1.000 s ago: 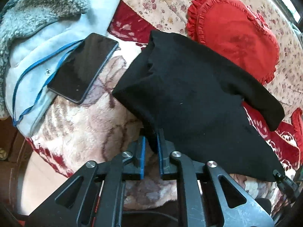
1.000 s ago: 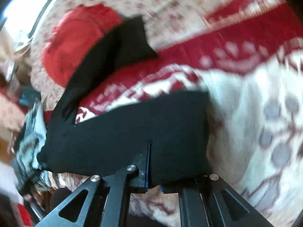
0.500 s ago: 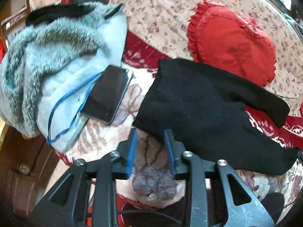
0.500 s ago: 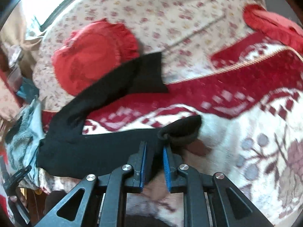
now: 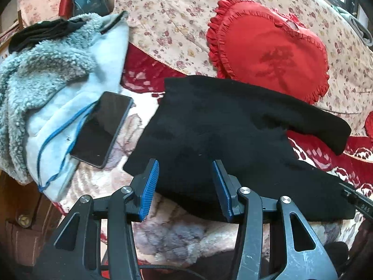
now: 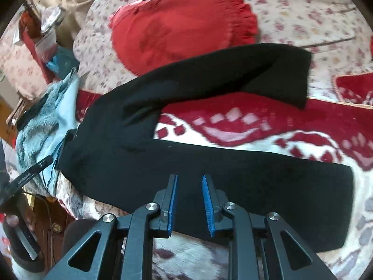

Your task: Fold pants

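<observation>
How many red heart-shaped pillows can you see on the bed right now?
1 in full: the red ruffled heart-shaped pillow lies on the floral bedspread, partly under the upper leg of the black knit pants. A red scrap at the right edge could be another; cannot tell.

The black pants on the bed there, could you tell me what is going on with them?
A person with a gripper in each hand is folding the black pants. They lie spread on the blanket, legs apart. The left gripper and right gripper are both open above the near edge, holding nothing.
</observation>
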Tool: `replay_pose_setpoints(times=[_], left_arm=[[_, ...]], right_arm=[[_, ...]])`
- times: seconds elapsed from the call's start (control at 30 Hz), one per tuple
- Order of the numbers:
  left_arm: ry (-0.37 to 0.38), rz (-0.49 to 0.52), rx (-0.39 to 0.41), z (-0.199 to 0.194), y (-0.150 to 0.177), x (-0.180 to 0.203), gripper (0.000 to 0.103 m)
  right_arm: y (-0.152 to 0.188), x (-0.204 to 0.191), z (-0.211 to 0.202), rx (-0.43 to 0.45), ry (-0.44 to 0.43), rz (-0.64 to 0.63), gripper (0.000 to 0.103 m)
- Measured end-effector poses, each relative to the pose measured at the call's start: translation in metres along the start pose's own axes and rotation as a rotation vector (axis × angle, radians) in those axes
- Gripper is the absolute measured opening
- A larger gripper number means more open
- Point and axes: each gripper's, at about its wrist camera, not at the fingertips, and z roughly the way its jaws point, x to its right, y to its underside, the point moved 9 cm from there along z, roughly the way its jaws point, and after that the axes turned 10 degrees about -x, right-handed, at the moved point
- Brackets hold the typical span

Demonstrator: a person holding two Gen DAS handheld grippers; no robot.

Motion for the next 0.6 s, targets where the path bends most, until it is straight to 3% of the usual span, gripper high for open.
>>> replay_pose_setpoints(times=[0.4,0.6], left_arm=[[0.008,0.0,-0.114,0.056,0.016,0.007,0.047],[0.021,-0.004,-0.118,0.062,0.016,0.009,0.054]], right_arm=[[-0.006,-0.021,0.047,-0.073,0.068,-0.045,0.02],[-0.003,-0.02,0.06,-0.095,0.09,-0.062,0.022]])
